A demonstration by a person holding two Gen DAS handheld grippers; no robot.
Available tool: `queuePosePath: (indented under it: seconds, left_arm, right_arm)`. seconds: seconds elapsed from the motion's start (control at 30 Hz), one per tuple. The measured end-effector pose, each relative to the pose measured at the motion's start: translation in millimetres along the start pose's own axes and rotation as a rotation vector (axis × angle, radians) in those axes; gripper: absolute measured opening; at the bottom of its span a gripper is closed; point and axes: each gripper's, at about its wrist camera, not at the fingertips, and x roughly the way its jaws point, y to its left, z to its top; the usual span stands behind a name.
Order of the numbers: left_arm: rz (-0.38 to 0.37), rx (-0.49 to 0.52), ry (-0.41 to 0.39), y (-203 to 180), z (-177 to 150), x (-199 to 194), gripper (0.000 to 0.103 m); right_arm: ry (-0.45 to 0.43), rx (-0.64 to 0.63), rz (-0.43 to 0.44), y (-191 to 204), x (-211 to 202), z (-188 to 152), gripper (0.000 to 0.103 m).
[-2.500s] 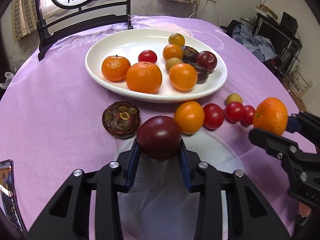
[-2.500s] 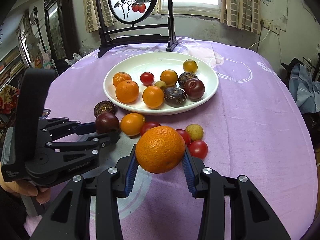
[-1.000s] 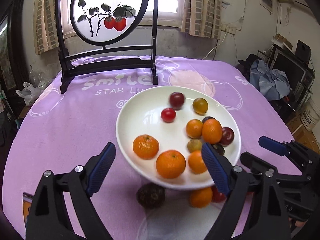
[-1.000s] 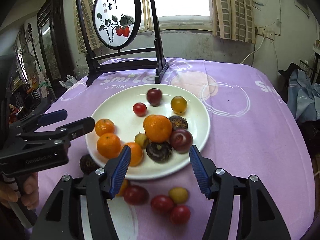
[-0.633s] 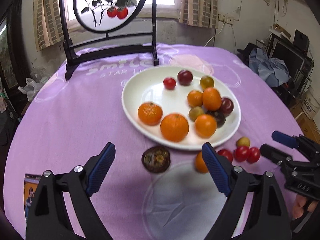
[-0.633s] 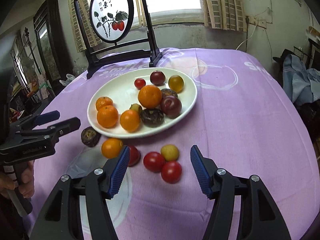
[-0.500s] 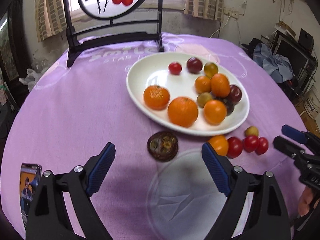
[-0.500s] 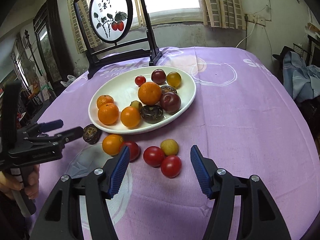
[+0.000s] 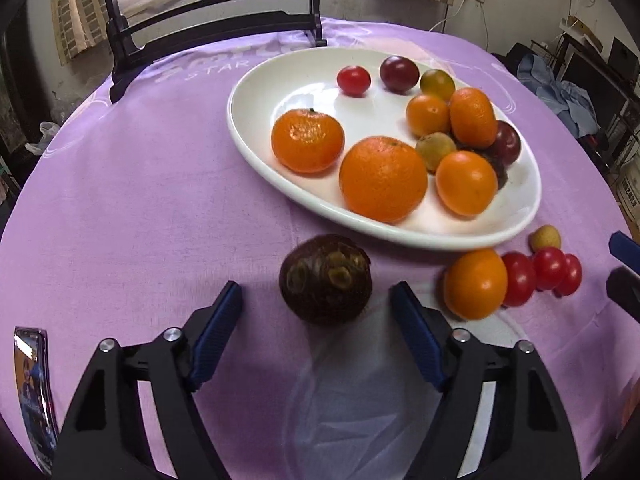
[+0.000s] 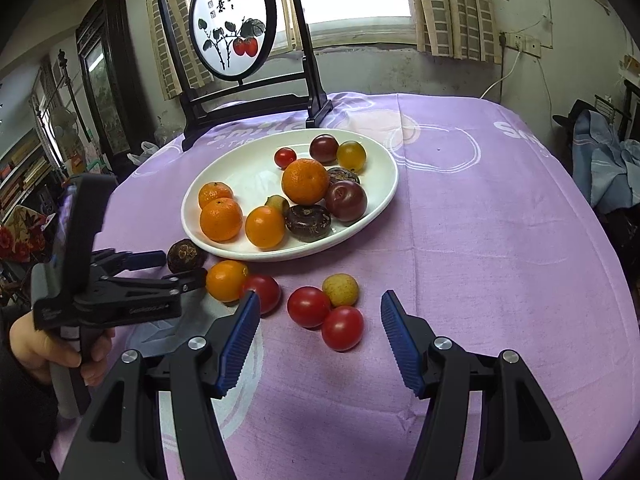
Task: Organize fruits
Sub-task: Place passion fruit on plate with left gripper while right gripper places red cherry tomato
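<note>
— Counting what sat on the white plate [image 10: 384, 184], how far along were you?

— Well past halfway, by my judgement. Tangerines, a few small tomatoes, dark plums and a brown water chestnut lay on it, in the upper middle of my right view. Left on the purple cloth of the counter [image 10: 500, 240], below the plate's near rim: a dark water chestnut [image 9: 326, 278], one orange tomato [image 9: 474, 283], three red cherry tomatoes [image 10: 308, 306] and a small yellow fruit [image 10: 340, 289].

— And your jaws?

— Both empty. My left gripper [image 9: 316, 308] had just been closing its jaws, with the dark water chestnut between the blue pads, yet gaps showed on both sides, so nothing was pressed. My right gripper [image 10: 320, 328] stood open around the red tomatoes at the lower middle, touching none.

— Any writing?

— Pale letters on the cloth: "STAR" at the upper left of my left view, "smile" partly hidden by the plate in my right view, and a cut-off "S" word at the right edge. The round screen [image 10: 232, 36] at the upper left bore Chinese characters I could not make out.
</note>
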Motion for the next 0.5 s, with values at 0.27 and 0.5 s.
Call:
queuePosePath:
  seconds: [0.27, 0.5]
  left_arm:
    - [-0.077, -0.018, 0.028, 1, -2, -10, 0.042]
    - [-0.102, -0.008, 0.001, -1, -12, -26, 0.042]
  right_arm:
    - [0.139, -0.057, -0.055, 5, 23, -12, 0.064]
    - [0.182, -0.061, -0.077, 2, 35, -17, 0.063]
